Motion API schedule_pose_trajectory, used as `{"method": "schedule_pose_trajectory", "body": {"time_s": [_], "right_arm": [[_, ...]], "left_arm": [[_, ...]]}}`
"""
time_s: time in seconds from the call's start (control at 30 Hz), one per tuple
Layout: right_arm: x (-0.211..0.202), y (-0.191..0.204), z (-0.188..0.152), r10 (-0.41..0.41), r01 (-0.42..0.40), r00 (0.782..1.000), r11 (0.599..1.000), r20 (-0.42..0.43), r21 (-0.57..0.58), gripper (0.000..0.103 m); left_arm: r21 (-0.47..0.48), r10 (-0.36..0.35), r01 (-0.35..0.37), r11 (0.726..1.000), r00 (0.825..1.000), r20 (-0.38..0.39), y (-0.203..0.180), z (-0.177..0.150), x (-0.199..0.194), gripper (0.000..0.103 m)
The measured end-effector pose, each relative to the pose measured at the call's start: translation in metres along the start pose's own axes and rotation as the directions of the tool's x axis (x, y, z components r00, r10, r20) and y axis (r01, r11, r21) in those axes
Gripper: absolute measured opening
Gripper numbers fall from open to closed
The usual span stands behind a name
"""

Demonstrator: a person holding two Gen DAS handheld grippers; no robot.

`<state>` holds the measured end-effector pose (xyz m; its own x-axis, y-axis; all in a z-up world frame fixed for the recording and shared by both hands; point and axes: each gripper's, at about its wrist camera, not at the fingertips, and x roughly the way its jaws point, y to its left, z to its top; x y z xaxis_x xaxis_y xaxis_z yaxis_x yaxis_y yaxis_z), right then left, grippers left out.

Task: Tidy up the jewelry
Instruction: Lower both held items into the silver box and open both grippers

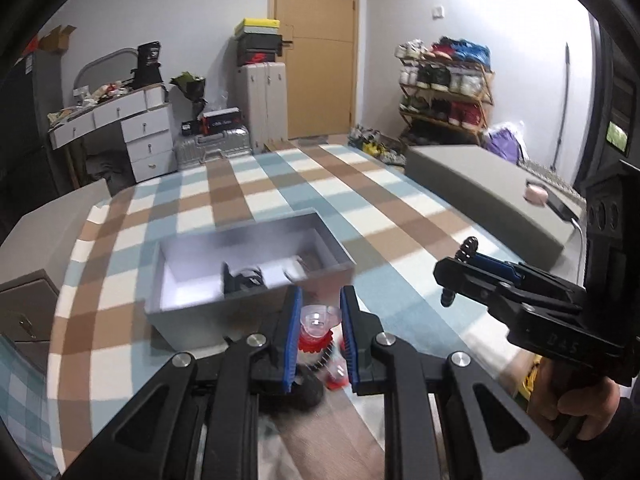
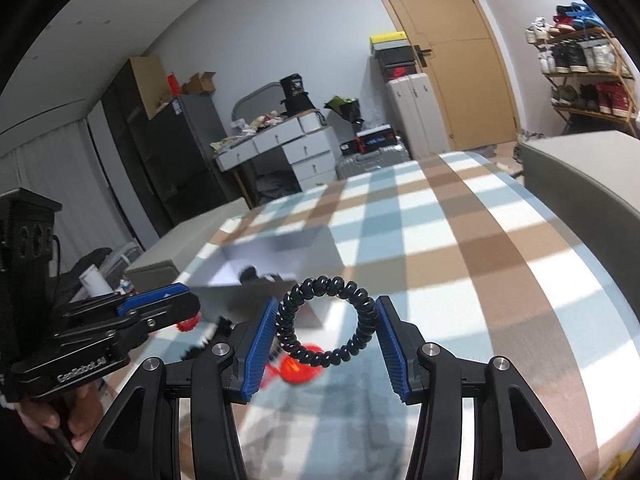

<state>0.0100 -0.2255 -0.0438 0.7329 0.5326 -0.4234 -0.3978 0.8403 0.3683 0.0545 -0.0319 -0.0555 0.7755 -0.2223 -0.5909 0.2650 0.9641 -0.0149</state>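
My right hand-held gripper (image 2: 326, 330) is closed on the black coil bracelet (image 2: 326, 320), its loop pinched by its sides between the two blue pads and standing up above the checked bed cover (image 2: 460, 240), clear of everything below. The grey box (image 1: 248, 280) sits ahead and to the left on the bed, open-topped, with some dark items already lying on its white floor. My left hand-held gripper (image 1: 319, 332) is low, just in front of the box's near wall, its pads a modest way apart on either side of a clear-and-red beaded piece (image 1: 316, 330); from either view I cannot tell whether they actually press on it. More red pieces (image 2: 298, 364) lie on the cover beneath my right pads. To do this step well, I judge I should carry the bracelet over the box's near rim, keep the loop level so it doesn't snag the wall, and lower it toward a bare patch of the white floor before opening. The springy coil could jump on release, so I'd release it low and slowly.
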Motion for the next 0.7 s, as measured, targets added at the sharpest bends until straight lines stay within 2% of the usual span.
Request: {"method": "schedule_pose_trajectory", "body": {"time_s": [0.2, 0.33, 0.43, 0.5, 0.7], "right_arm": [[0.021, 0.020, 0.032, 0.088, -0.088, 0.996, 0.996, 0.012, -0.016, 0.049], [0.038, 0.033, 0.051, 0.119, -0.118, 0.993, 0.992, 0.018, -0.043, 0.049], [0.054, 0.038, 0.063, 0.144, -0.143, 0.989, 0.989, 0.011, -0.045, 0.049], [0.065, 0.039, 0.069, 0.151, -0.151, 0.988, 0.988, 0.004, -0.034, 0.049], [0.089, 0.041, 0.076, 0.166, -0.166, 0.986, 0.986, -0.008, -0.022, 0.049]], "left_arm": [[-0.043, 0.037, -0.035, 0.998, 0.999, 0.036, 0.028, 0.018, 0.004, 0.014], [-0.090, 0.048, -0.044, 0.995, 0.998, 0.047, 0.050, 0.025, 0.010, 0.014], [-0.133, 0.048, -0.044, 0.990, 0.998, 0.029, 0.067, 0.029, 0.020, 0.014], [-0.163, 0.025, -0.023, 0.986, 1.000, 0.008, 0.077, 0.029, 0.029, 0.014], [-0.180, -0.011, 0.003, 0.984, 0.999, -0.045, 0.085, 0.028, 0.045, 0.014]]}}
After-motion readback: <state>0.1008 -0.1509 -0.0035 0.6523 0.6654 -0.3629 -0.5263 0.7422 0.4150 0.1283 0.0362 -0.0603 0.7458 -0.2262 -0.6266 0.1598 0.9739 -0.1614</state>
